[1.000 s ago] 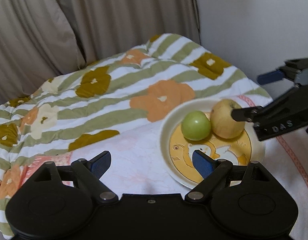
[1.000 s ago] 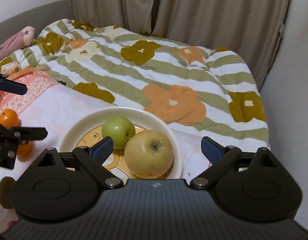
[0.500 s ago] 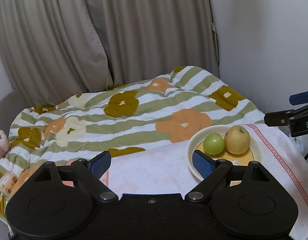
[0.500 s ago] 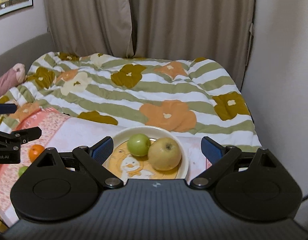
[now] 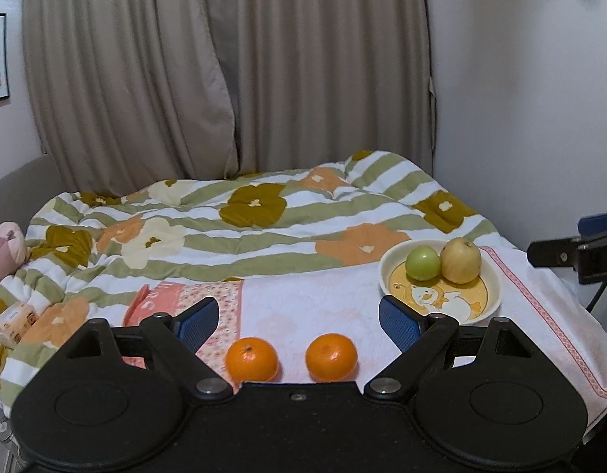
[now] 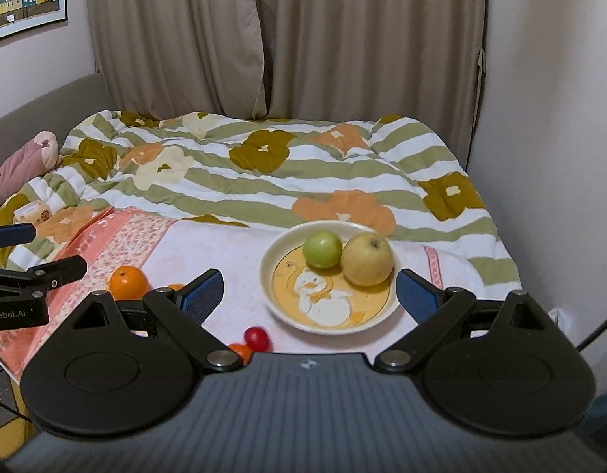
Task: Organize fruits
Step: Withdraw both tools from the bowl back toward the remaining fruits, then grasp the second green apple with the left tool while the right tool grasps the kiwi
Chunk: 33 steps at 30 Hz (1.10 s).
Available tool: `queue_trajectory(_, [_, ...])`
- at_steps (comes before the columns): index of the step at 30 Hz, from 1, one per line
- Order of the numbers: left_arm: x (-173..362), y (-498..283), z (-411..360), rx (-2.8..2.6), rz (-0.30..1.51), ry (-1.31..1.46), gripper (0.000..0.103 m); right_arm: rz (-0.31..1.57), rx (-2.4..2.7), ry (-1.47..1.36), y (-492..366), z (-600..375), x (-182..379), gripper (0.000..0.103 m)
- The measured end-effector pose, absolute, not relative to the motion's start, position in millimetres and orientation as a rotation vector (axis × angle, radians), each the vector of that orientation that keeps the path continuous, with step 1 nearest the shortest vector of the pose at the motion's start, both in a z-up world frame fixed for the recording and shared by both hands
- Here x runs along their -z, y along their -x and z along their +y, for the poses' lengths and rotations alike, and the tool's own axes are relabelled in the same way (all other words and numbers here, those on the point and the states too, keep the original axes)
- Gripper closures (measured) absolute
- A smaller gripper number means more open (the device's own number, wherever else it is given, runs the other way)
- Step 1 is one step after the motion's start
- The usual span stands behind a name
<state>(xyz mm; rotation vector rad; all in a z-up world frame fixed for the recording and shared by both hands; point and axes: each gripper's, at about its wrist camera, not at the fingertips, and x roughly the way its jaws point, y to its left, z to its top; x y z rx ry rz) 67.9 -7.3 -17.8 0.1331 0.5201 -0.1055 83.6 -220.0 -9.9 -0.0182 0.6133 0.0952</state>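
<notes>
A cream plate (image 5: 490, 276) (image 6: 271, 276) with a duck picture holds a green apple (image 5: 422, 263) (image 6: 322, 249) and a yellow apple (image 5: 460, 260) (image 6: 367, 259), touching each other. Two oranges (image 5: 251, 358) (image 5: 331, 356) lie on the pink cloth, just in front of my left gripper (image 5: 299, 319), which is open and empty. My right gripper (image 6: 309, 291) is open and empty, above the plate's near side. In the right wrist view one orange (image 6: 128, 282) shows whole, another is mostly hidden, and a small red fruit (image 6: 257, 339) lies by the gripper body.
The pink cloth (image 5: 315, 307) covers a table against a bed with a flowered striped quilt (image 5: 244, 216). A wall (image 5: 520, 118) stands to the right, curtains (image 5: 224, 79) behind. A pink plush (image 6: 23, 161) lies far left.
Both grippers have pulled back and up from the plate. The yellow apple stays on the plate beside the green one. The oranges have come into the left wrist view.
</notes>
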Motion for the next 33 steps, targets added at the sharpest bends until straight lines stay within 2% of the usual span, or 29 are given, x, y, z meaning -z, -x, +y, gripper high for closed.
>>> queue_trajectory(14, [50.1, -42.6, 46.7, 0.063, 0.540, -0.177, 0.008, 0.665, -0.112, -0.022, -54.0, -166.6, 56.1, 0.000])
queue_trajectory(20, [85.3, -52.6, 57.1, 0.119, 0.563, -0.222, 0.007, 0.688, -0.130, -0.020, -60.2, -144.4, 95.8, 0.000])
queue_trajectory(26, [124.5, -67.6, 54.6, 0.197, 0.585, -0.271, 0.003, 0.714, -0.139, -0.021, -68.4, -123.7, 133.1, 0.000])
queue_trajectory(33, [145.1, -89.9, 49.2, 0.221, 0.632, -0.257, 0.003, 0.718, -0.113, -0.027, -73.5, -123.9, 153.4, 0.000])
